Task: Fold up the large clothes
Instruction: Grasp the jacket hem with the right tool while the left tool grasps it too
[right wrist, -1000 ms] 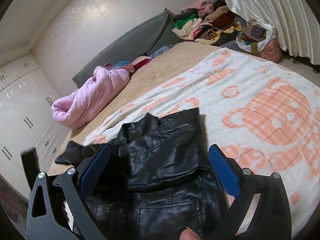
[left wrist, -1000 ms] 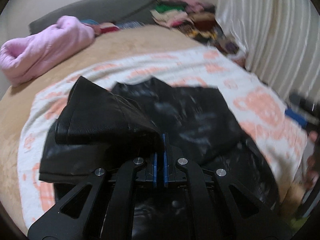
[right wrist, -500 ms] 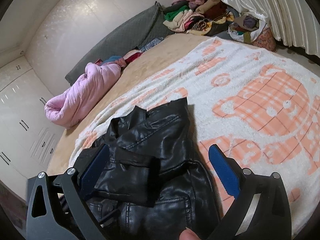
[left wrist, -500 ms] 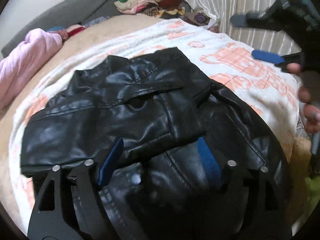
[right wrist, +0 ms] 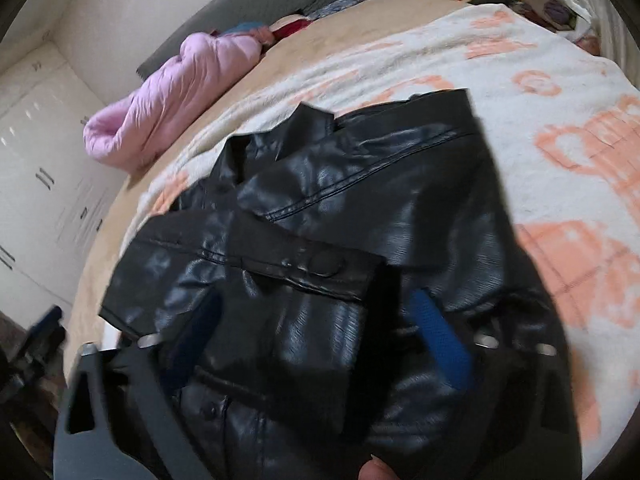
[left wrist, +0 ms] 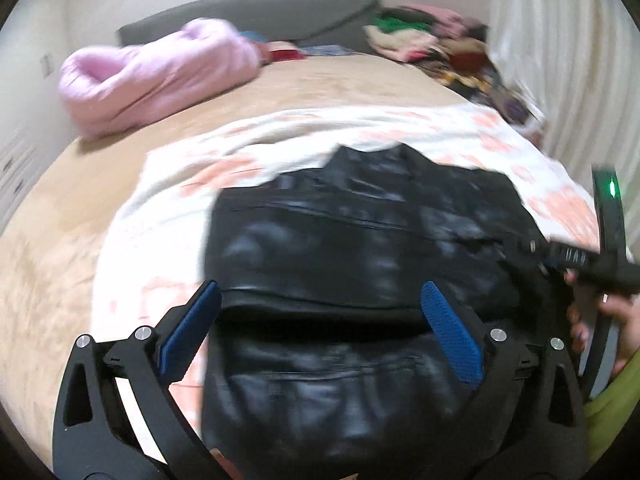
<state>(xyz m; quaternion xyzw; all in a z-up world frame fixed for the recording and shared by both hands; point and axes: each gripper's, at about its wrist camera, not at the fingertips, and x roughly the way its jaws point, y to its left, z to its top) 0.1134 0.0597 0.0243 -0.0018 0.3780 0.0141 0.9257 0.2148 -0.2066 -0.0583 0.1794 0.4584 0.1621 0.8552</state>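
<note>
A black leather jacket (left wrist: 360,248) lies on a white and orange patterned blanket (left wrist: 168,216) on the bed, with one sleeve folded across its body. My left gripper (left wrist: 320,320) is open and empty, just above the jacket's lower half. The other gripper shows at the right edge of the left wrist view (left wrist: 592,260). In the right wrist view the jacket (right wrist: 340,240) fills the middle, collar toward the far side. My right gripper (right wrist: 316,336) is open, low over the jacket, its blue pads (right wrist: 440,340) on either side of the folded sleeve cuff (right wrist: 312,272).
A pink rolled quilt (left wrist: 160,72) lies at the far left of the bed. A heap of mixed clothes (left wrist: 432,44) sits at the far right corner by a white curtain (left wrist: 560,60). A grey headboard (left wrist: 256,8) runs along the back. White cupboards (right wrist: 36,184) stand at left.
My left gripper opened and let go of the sleeve, which now lies across the jacket. Both grippers have swung and dropped closer to the jacket.
</note>
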